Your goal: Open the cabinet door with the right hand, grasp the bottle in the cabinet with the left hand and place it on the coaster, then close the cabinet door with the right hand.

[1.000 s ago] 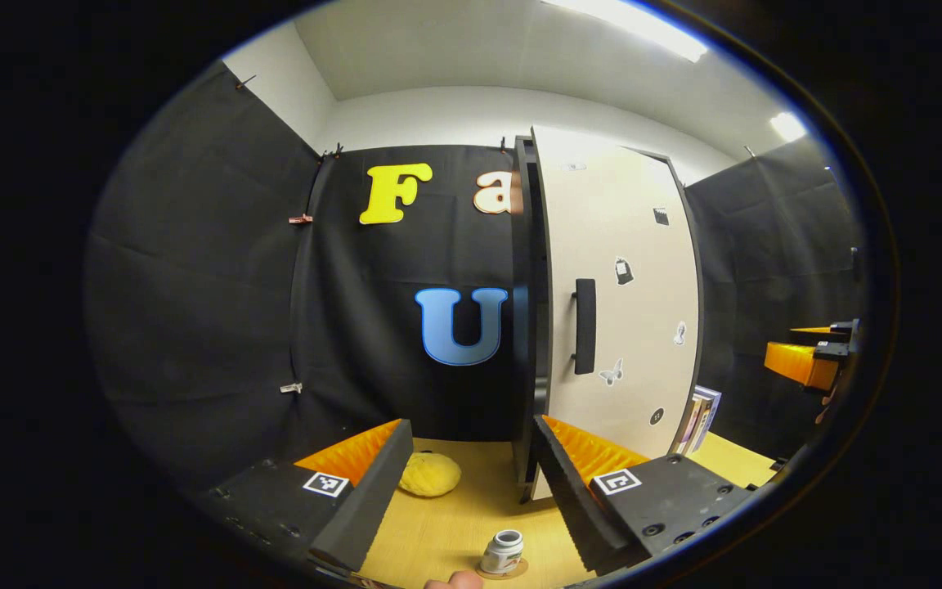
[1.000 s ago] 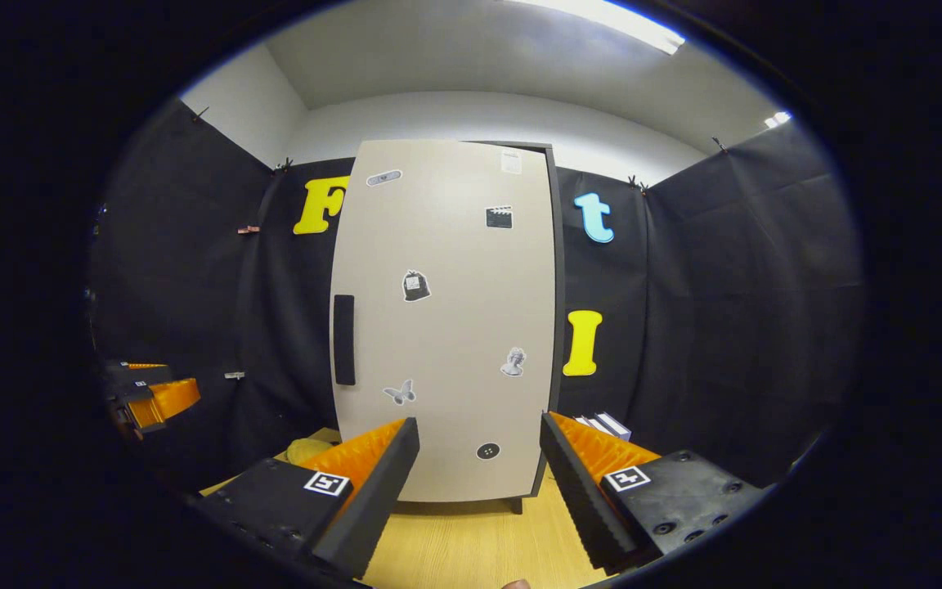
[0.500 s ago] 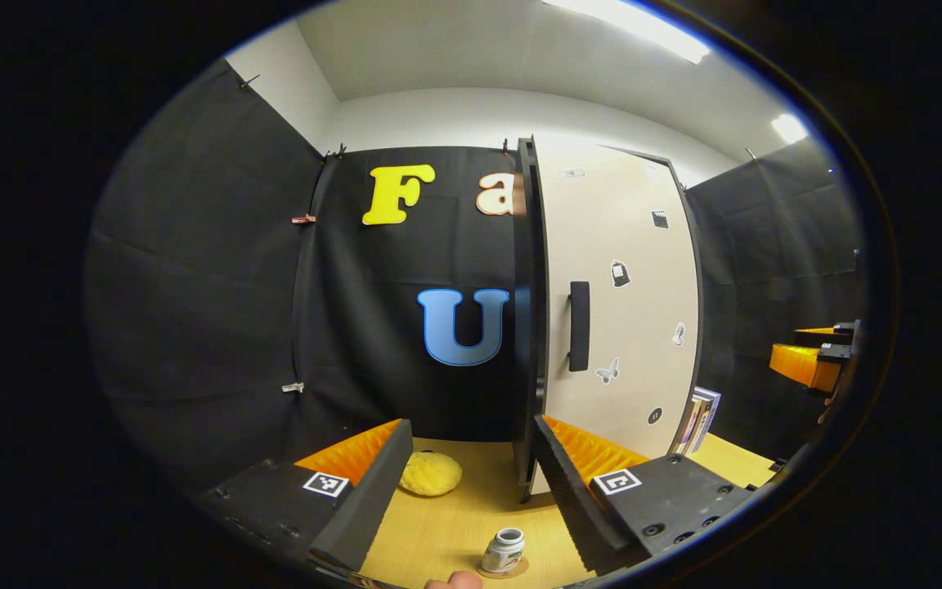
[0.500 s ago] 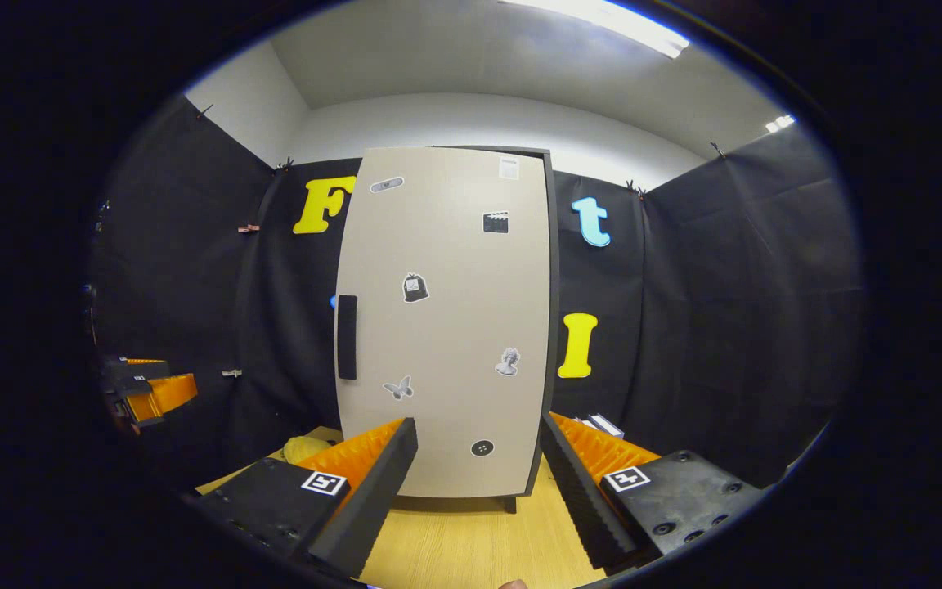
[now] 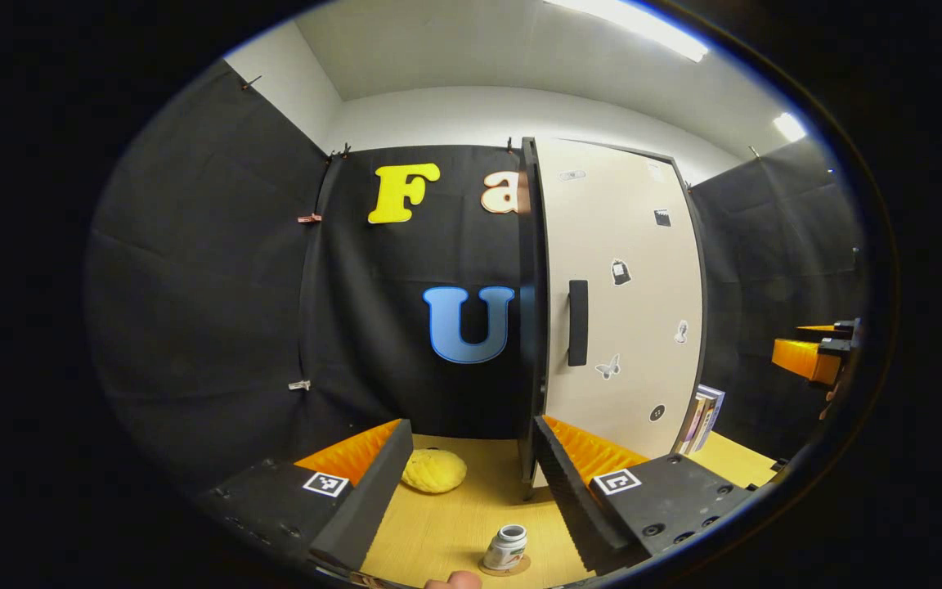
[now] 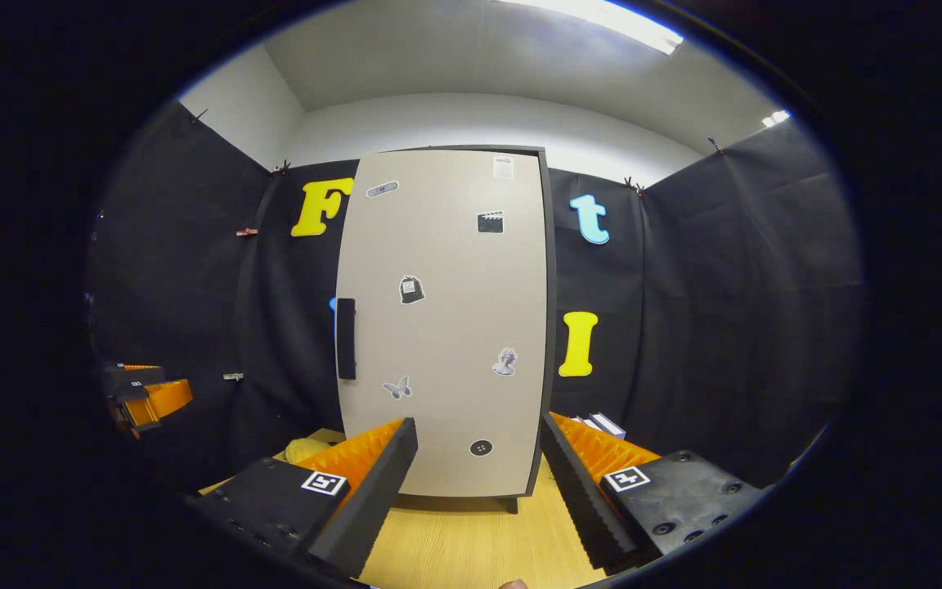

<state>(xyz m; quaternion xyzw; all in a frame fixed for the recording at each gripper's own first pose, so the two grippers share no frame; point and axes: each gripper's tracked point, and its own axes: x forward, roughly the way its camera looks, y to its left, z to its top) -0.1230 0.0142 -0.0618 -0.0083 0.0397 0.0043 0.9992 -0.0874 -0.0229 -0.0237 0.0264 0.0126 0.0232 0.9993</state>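
Observation:
The tall cabinet with its beige door [image 6: 446,327] stands on the wooden table; the door lies flush against the dark frame, its black handle [image 6: 346,339] on the left side. In the left gripper view the cabinet door [image 5: 626,294] is seen at an angle, handle [image 5: 577,322] facing me. A small white bottle [image 5: 507,546] stands upright on a round coaster [image 5: 518,566] near the table's front, between the fingers of my left gripper [image 5: 471,491], which is open and holds nothing. My right gripper [image 6: 479,491] is open, in front of the door and apart from it.
A yellow sponge [image 5: 434,471] lies on the table [image 5: 446,532] left of the cabinet. Books [image 5: 702,417] lean at the cabinet's right side. The other gripper [image 5: 810,356] shows at the far right of the left gripper view, and likewise the other gripper [image 6: 144,397] at the far left of the right gripper view.
The cabinet door has swung from slightly ajar to flush with the frame. Both grippers have drifted only a little.

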